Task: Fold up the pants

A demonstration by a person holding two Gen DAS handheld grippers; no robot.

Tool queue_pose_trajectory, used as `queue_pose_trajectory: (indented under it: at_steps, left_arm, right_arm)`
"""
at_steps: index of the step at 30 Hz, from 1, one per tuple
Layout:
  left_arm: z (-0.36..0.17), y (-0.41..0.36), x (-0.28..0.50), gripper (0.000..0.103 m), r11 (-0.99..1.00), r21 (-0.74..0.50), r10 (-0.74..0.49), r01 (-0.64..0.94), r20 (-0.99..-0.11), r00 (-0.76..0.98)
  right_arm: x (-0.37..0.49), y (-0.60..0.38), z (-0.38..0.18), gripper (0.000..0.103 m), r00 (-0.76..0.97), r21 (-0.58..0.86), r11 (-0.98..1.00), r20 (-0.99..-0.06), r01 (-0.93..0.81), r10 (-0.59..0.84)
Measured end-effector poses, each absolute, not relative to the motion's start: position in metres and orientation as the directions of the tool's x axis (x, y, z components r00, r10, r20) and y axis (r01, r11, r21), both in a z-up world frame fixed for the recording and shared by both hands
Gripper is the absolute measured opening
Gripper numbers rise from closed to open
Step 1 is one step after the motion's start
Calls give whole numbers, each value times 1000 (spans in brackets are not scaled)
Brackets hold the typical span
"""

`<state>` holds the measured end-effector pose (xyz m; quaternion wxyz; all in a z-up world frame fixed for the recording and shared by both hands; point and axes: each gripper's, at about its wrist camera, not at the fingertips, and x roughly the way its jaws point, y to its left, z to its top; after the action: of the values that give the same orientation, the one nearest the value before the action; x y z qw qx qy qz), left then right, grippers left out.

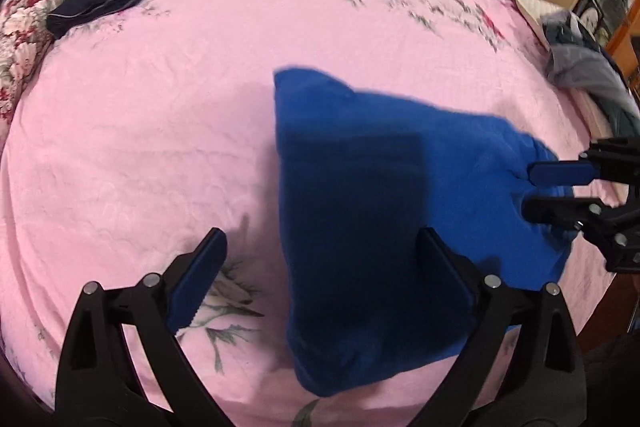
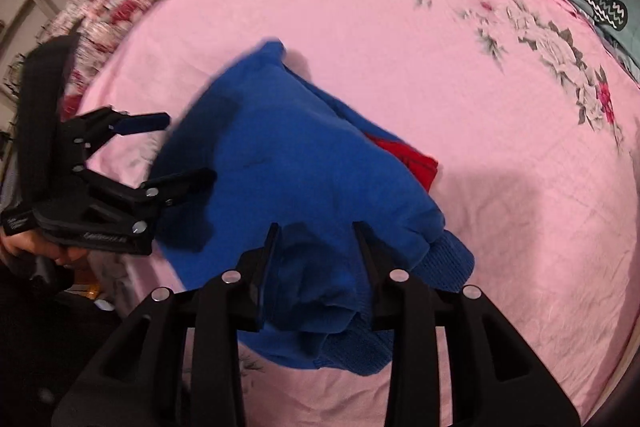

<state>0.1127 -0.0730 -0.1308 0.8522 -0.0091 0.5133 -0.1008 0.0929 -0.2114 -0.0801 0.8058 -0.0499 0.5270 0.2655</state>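
1. Both jaws open: my left gripper [image 1: 320, 275] straddles the blue pants' [image 1: 380, 187] edge, lower centre; right gripper [image 2: 316, 239] empty.
2. Pants look folded on the pink sheet [image 1: 140, 147]; I'd press flat, not tug.

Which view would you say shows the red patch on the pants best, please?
The right wrist view: the red patch peeks out at the far edge of the folded pants. The left wrist view shows only blue cloth, no red.
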Motion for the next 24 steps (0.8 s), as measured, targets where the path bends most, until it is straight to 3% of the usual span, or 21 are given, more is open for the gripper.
queue_pose_trajectory:
  at_steps: [1,4,8,12,24]
  left_arm:
    - [-123,-67,113,97,981,-132,-184,140,-864,469]
    - [-111,-51,122,97,984,-173,-176,51,-859,481]
    - [-122,-40,145,97,981,-189,-155,-34,-885,440]
    - [-141,-44,156,98,973,-226,-193,-44,-904,382]
    - [-164,-46,177,100,936,-352,-347,33,-898,270]
  right_arm:
    - [90,-219,-74,62,337,198,860,-860,-470,382]
    - [93,-248,-70,73,388,171,895,-856,-413,343]
    - [106,-273,-91,73,363,186,929,-881,-321,302]
    - [111,-280,-108,73,292,292,918,-883,-270,367]
    - [144,-251,-142,86,166,373,863,-880,-342,446]
